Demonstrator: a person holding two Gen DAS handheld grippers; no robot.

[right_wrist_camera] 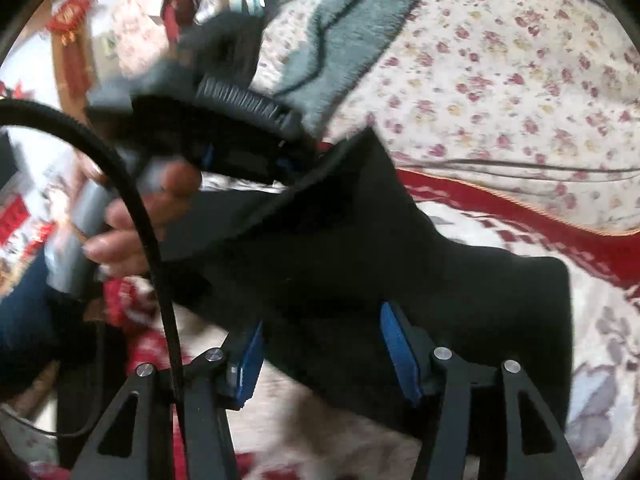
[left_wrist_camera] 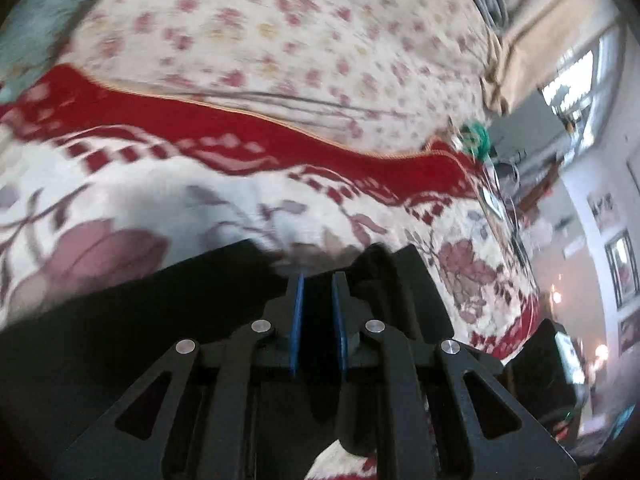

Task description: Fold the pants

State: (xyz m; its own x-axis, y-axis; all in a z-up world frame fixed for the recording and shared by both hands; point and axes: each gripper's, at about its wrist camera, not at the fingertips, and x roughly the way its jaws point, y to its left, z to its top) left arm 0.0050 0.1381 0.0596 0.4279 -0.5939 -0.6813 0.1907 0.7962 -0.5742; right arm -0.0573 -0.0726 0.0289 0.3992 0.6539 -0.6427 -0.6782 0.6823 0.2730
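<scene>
The black pants (right_wrist_camera: 360,256) lie on a floral bed cover and rise toward the upper left, where my left gripper (right_wrist_camera: 244,160) holds one corner lifted. In the left wrist view the left gripper (left_wrist_camera: 318,280) is shut on black pants cloth (left_wrist_camera: 160,300) between its blue pads. My right gripper (right_wrist_camera: 320,320) is open, its blue-padded fingers (right_wrist_camera: 400,348) spread on either side of the pants' near edge, gripping nothing. A hand (right_wrist_camera: 136,224) holds the left gripper's handle.
The white, red and mauve floral bed cover (left_wrist_camera: 200,184) spreads under the pants, with a small-flowered sheet (left_wrist_camera: 280,40) beyond. A grey-green fleece blanket (right_wrist_camera: 352,28) lies at the far edge. A black cable (right_wrist_camera: 132,192) loops across the right wrist view. Room furniture (left_wrist_camera: 580,240) stands past the bed.
</scene>
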